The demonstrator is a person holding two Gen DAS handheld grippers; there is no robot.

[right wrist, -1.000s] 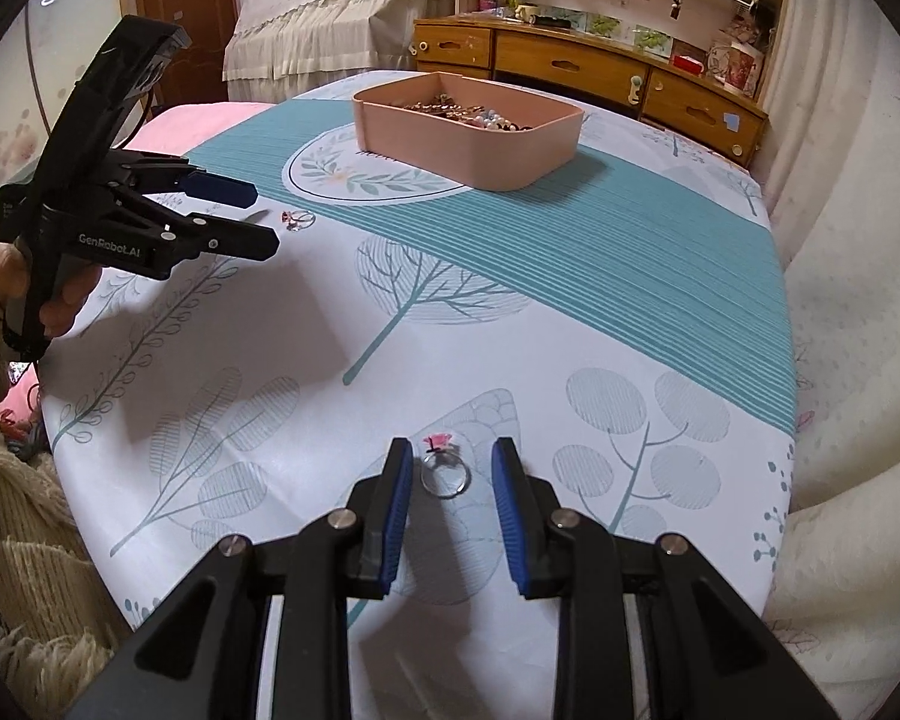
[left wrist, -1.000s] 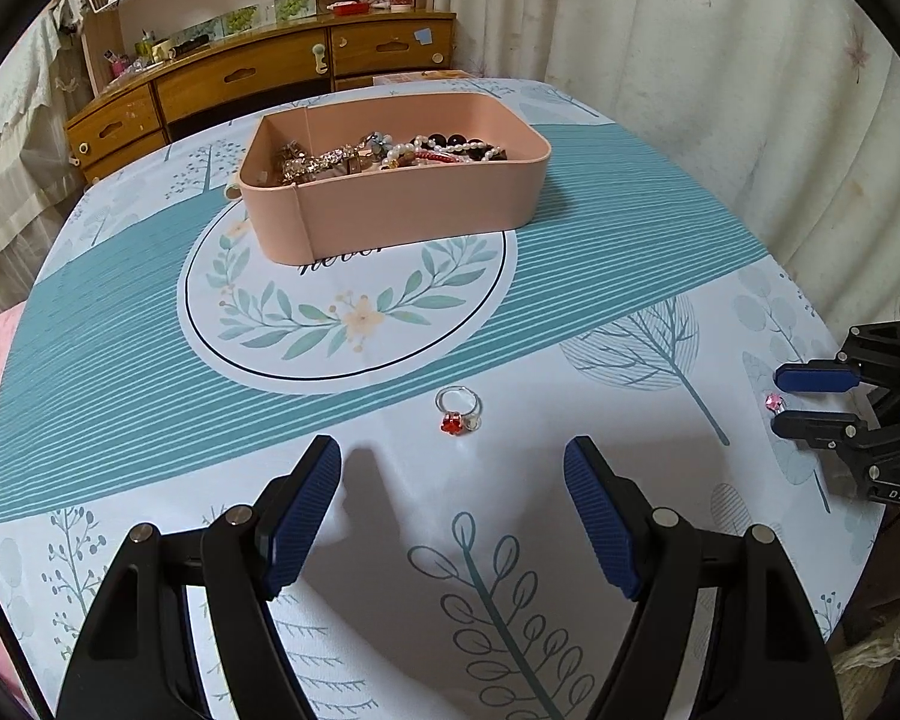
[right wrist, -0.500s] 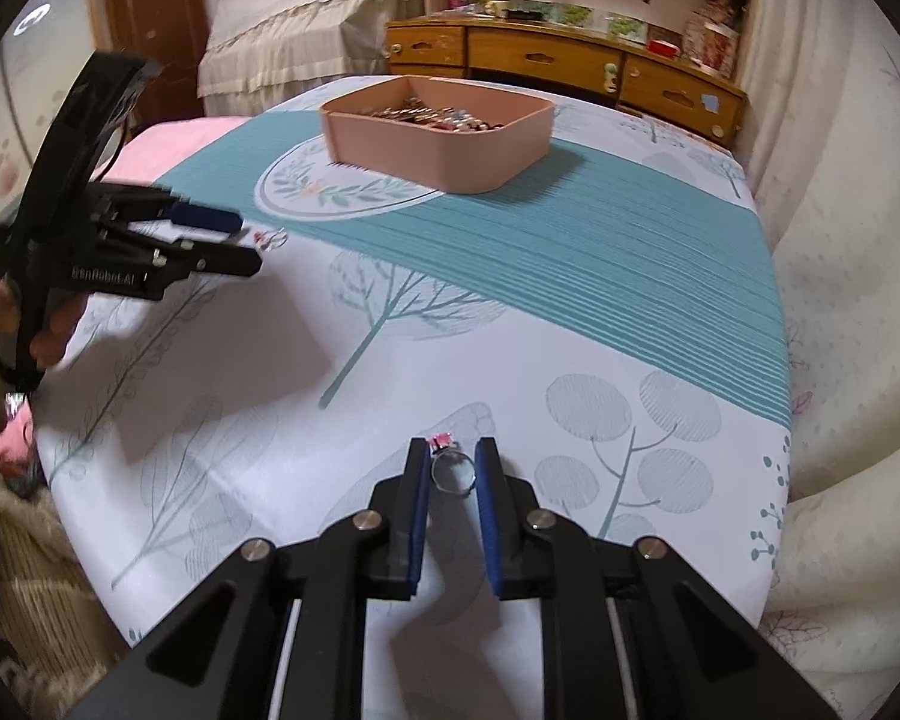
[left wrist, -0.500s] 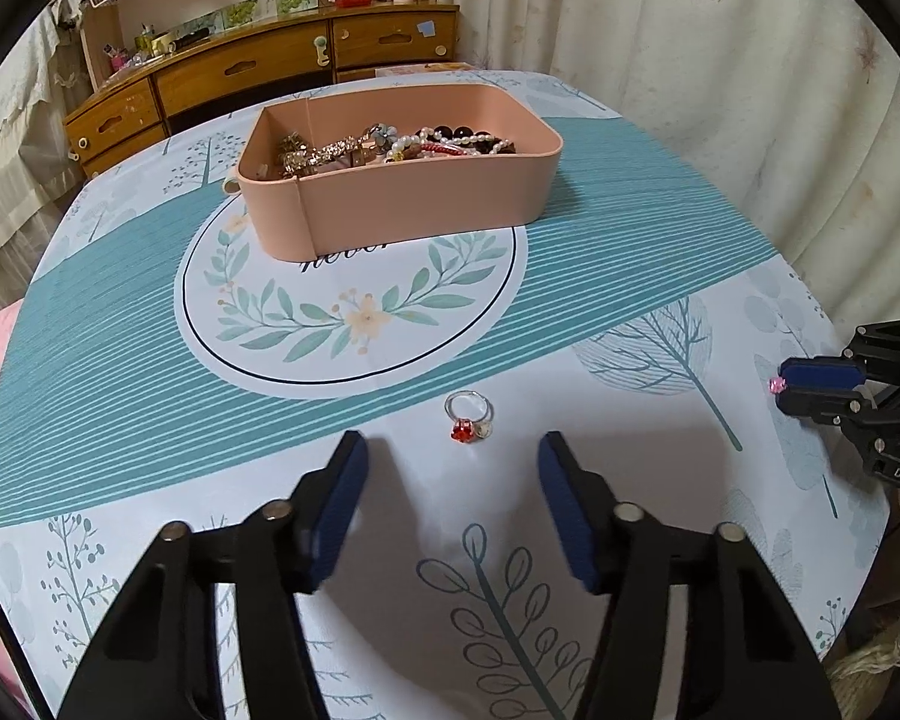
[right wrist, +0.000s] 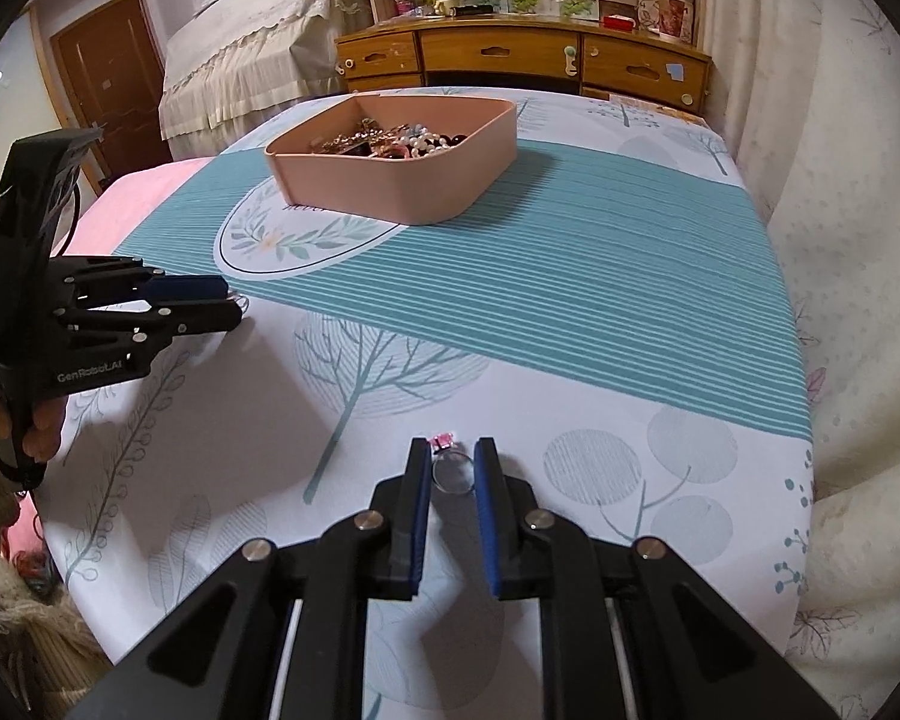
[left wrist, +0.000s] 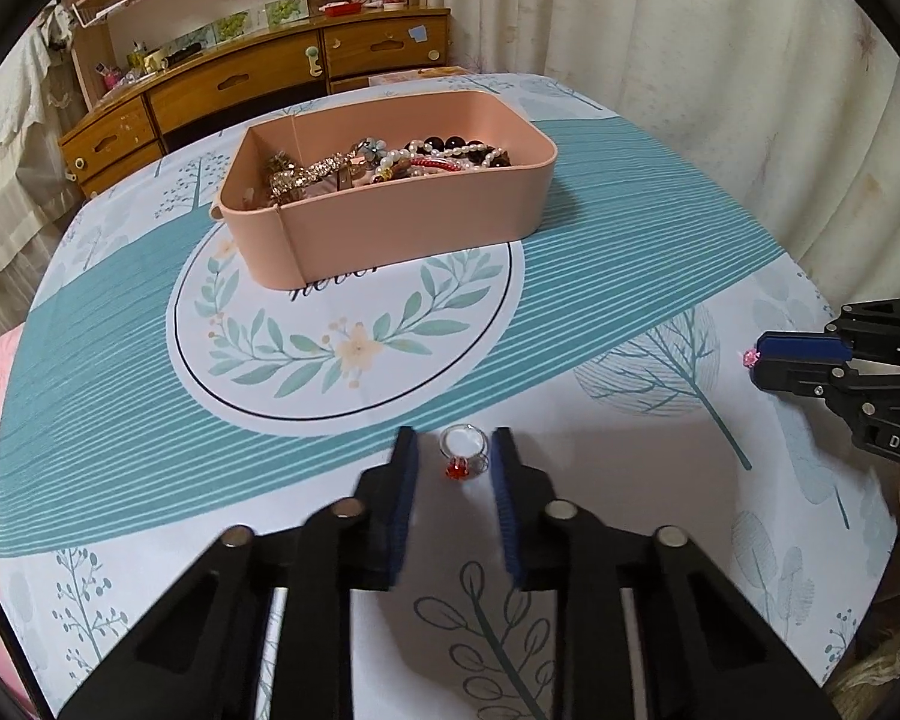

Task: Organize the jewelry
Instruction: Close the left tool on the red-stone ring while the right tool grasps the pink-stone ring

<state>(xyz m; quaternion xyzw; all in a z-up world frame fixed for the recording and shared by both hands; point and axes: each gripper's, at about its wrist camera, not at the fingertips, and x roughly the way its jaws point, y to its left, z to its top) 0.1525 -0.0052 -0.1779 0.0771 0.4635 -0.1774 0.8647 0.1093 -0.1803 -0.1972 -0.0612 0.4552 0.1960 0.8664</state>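
A silver ring with a red stone (left wrist: 463, 455) lies on the tablecloth between the fingers of my left gripper (left wrist: 455, 450); the jaws are narrowed around it with small gaps either side. My right gripper (right wrist: 453, 463) is shut on a silver ring with a pink stone (right wrist: 450, 468), held at the fingertips. It also shows in the left wrist view (left wrist: 774, 357), with the pink stone (left wrist: 749, 358) at its tip. A pink box (left wrist: 414, 228) full of beads and bracelets stands at the back of the table.
The table carries a teal and white leaf-print cloth (left wrist: 570, 312). Curtains hang close at the right (left wrist: 720, 60). A wooden drawer unit (left wrist: 258, 84) stands behind the table. A pink bedspread (right wrist: 144, 198) lies to the left.
My left gripper moved forward to the red-stone ring and its jaws narrowed around it. My right gripper closed onto the pink-stone ring.
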